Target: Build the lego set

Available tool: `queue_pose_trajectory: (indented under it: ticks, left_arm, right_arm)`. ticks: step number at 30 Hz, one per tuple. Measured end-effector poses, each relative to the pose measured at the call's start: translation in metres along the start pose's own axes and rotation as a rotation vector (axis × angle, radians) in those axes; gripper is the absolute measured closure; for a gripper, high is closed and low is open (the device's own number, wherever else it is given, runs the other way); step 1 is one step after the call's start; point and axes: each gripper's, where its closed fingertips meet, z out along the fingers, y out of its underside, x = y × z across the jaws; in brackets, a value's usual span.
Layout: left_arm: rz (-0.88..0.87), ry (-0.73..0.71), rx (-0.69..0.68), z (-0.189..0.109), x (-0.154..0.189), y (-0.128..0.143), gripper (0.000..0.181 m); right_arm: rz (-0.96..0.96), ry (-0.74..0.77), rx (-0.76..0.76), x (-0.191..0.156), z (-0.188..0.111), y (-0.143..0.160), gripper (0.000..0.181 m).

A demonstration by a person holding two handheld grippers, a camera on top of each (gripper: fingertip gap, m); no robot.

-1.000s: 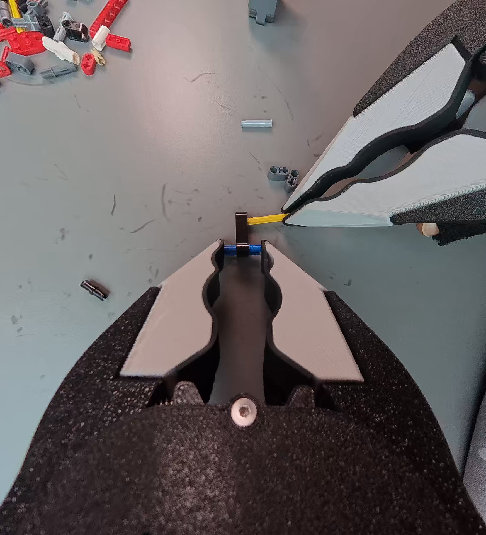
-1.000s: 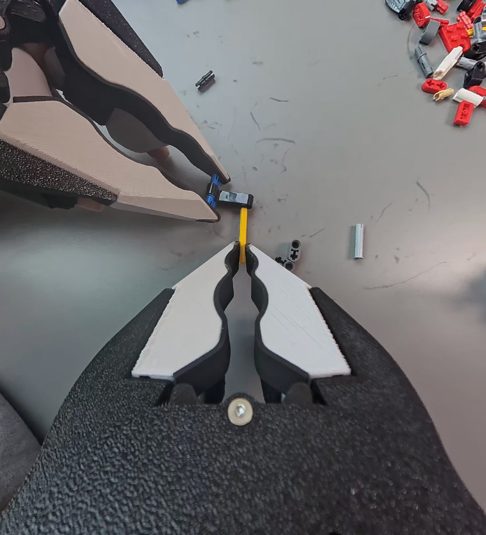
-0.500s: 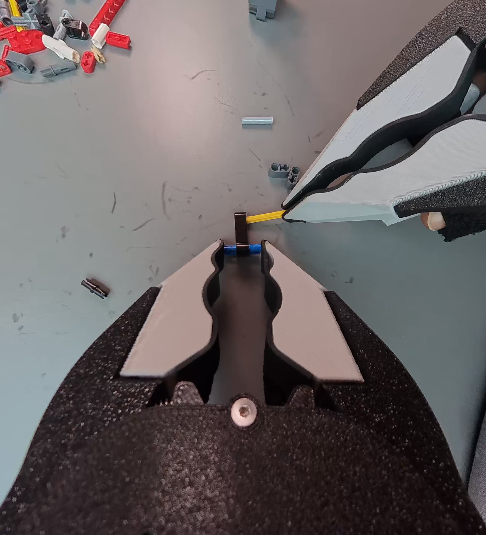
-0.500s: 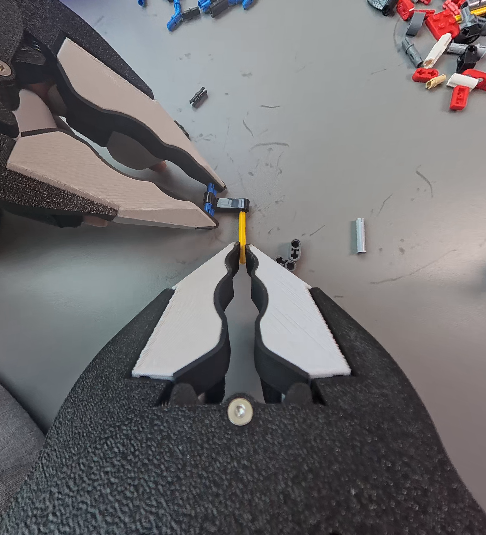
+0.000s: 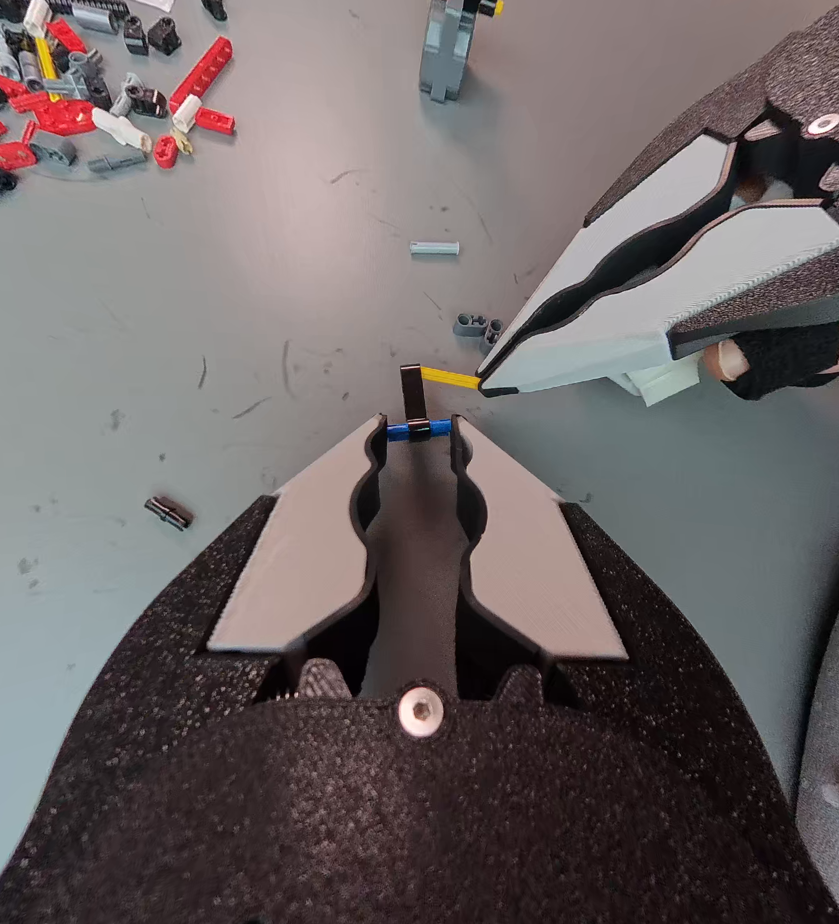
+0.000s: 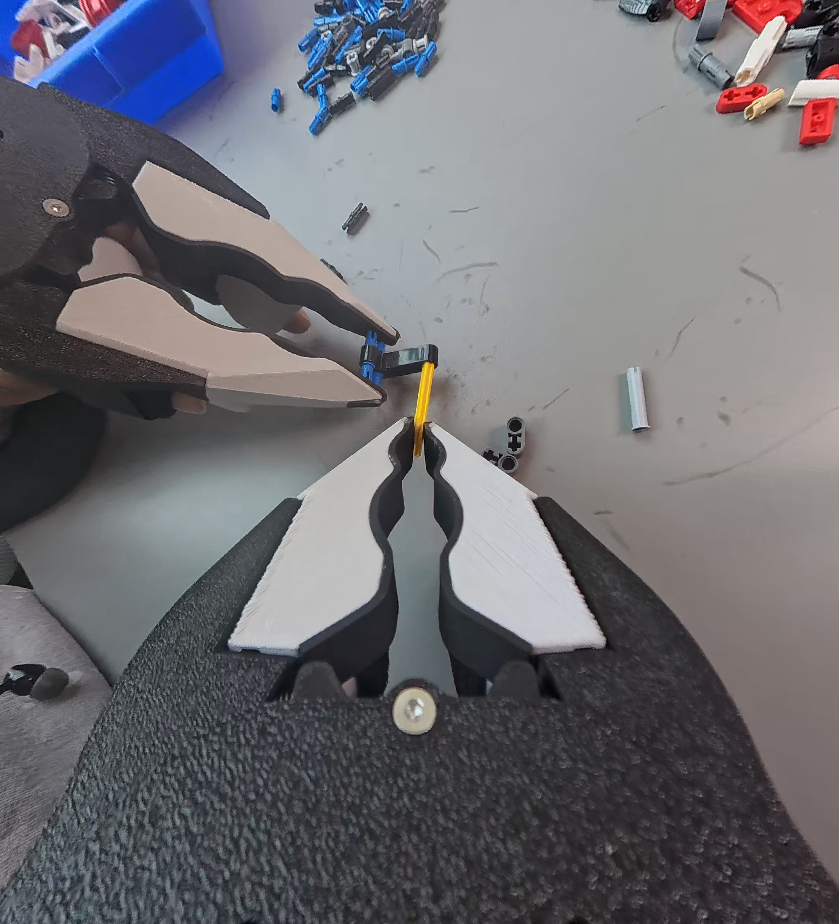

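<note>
My left gripper (image 5: 418, 431) is shut on a blue pin (image 5: 396, 432) that runs through one end of a small black lever piece (image 5: 413, 397). My right gripper (image 6: 418, 434) is shut on a thin yellow axle (image 6: 425, 395) whose far end sits in the other end of the black lever (image 6: 407, 358). The joined parts hang a little above the grey table. The right gripper shows in the left wrist view (image 5: 482, 389), the left gripper in the right wrist view (image 6: 382, 367), with the blue pin (image 6: 370, 361) between its tips.
On the table lie a dark grey connector (image 5: 477, 326), a light grey tube (image 5: 435, 248), a black pin (image 5: 168, 513) and a pile of red, white and grey parts (image 5: 67, 105). A grey assembly (image 5: 445, 55) stands at the back. Blue and black pins (image 6: 365, 55) and a blue bin (image 6: 122, 55) lie far left. My left and right fingertips are right by each other. The grey assembly (image 5: 445, 55) is about 20 centimeters from both grippers' fingertips.
Both grippers have lifted and tilted with the joined parts, so more of the far table shows. The yellow axle now slopes a little; the grips are unchanged.
</note>
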Motion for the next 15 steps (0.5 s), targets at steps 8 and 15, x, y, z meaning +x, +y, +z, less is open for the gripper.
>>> queue_pose_trajectory:
  ticks: [8, 15]
  left_arm:
    - [0.093, 0.118, 0.086, -0.013, 0.022, -0.016, 0.157]
    - [0.129, 0.024, -0.052, -0.004, 0.003, 0.008, 0.156]
  right_arm:
    - [-0.001, -0.1, 0.077, -0.003, -0.012, -0.011, 0.179]
    - [-0.113, -0.114, -0.088, -0.005, -0.011, 0.013, 0.179]
